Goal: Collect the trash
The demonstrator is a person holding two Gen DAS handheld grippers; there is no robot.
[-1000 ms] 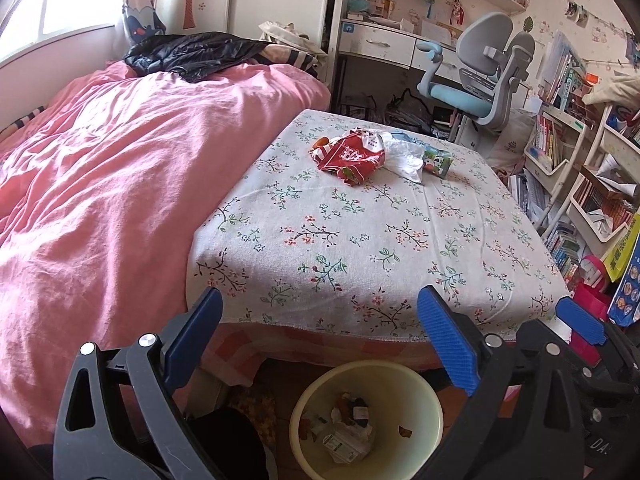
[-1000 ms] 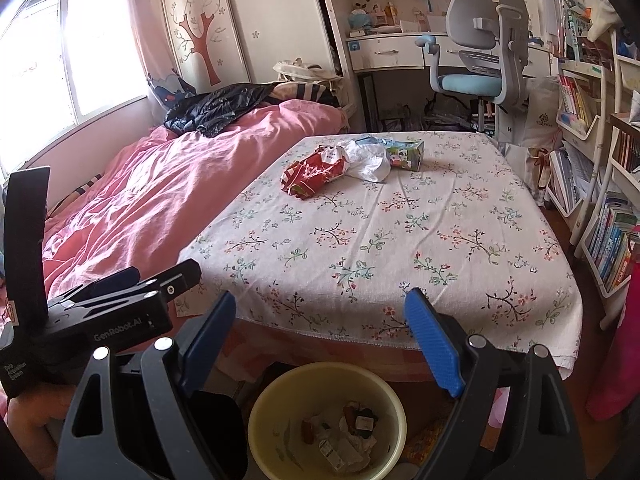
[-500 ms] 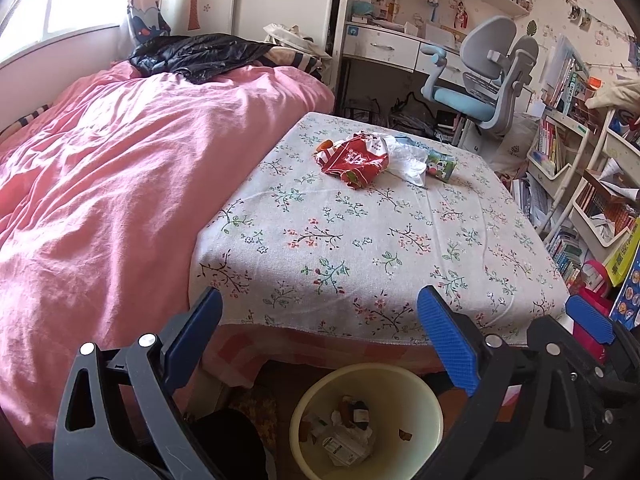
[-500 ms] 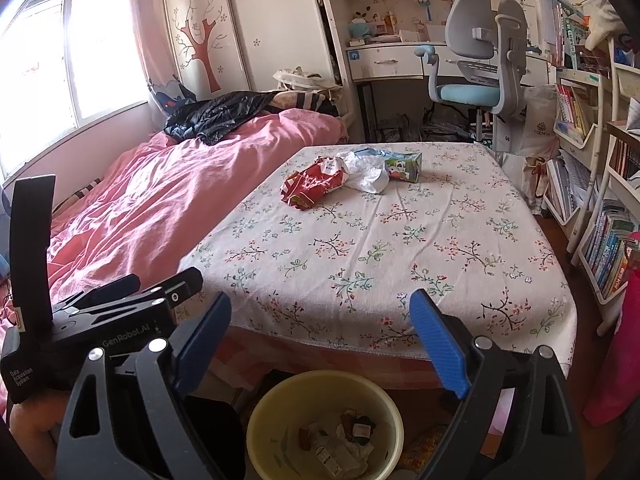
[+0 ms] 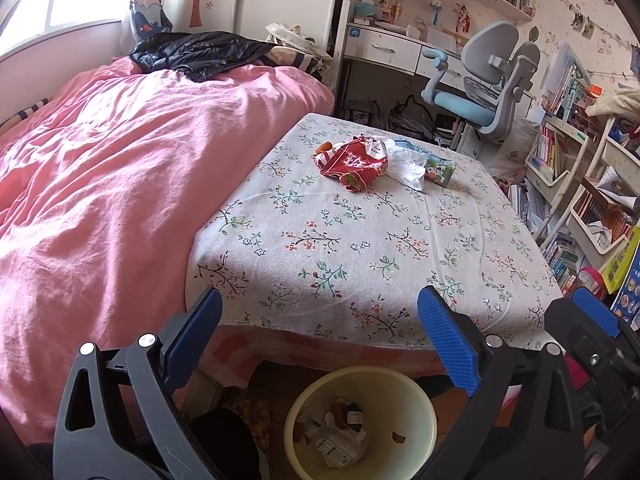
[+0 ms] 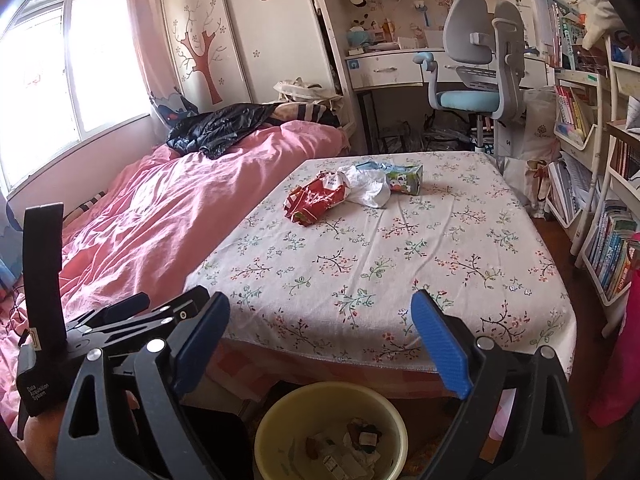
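On the far half of the floral-cloth table lies a pile of trash. It holds a crumpled red wrapper, a white crumpled sheet and a green carton. A yellow bin with several scraps inside stands on the floor below the table's near edge. Both grippers hang over the bin, well short of the pile. My left gripper is open and empty. My right gripper is also open, with nothing between its blue pads.
A bed with a pink cover runs along the table's left side, a black jacket at its far end. A desk and swivel chair stand behind the table. Bookshelves line the right.
The right wrist view has tipped up slightly, so the bin sits lower in it. The right jaws stand a touch wider. The left gripper has not moved.
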